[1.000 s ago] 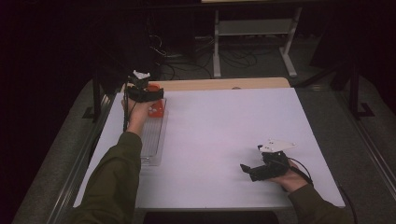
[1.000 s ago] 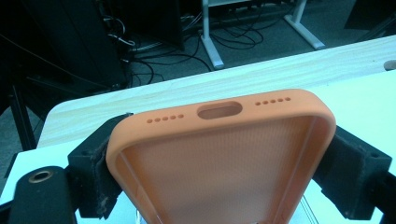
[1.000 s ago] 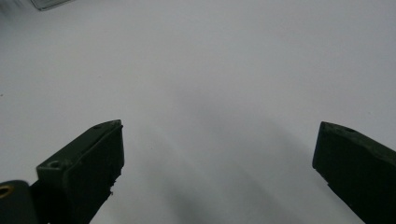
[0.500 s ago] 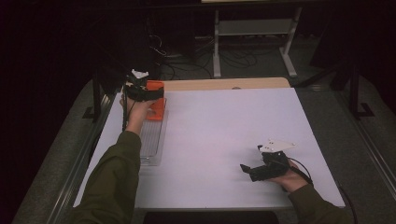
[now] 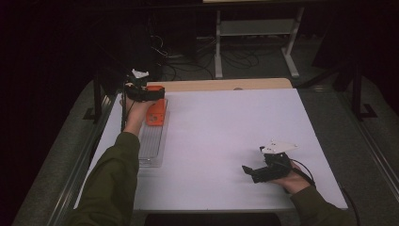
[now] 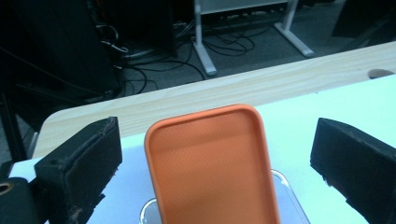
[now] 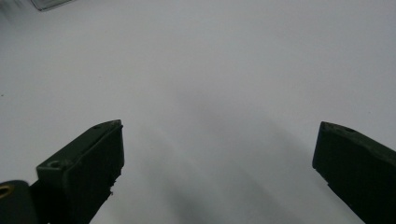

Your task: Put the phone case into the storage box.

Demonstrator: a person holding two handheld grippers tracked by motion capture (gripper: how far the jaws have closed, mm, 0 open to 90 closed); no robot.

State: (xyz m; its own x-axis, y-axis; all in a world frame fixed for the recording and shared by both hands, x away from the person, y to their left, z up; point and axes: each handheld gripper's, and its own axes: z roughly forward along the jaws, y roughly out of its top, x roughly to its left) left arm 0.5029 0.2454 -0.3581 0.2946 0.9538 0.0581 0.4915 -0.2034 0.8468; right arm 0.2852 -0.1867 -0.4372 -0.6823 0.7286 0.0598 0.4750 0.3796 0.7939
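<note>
Orange case (image 6: 212,163) — fingers (image 6: 79,168) apart.

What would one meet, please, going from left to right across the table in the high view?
Left gripper above the far end of the clear tray, with the orange phone case below its open jaws → bare white tabletop → right gripper, jaws open over the table.
</note>
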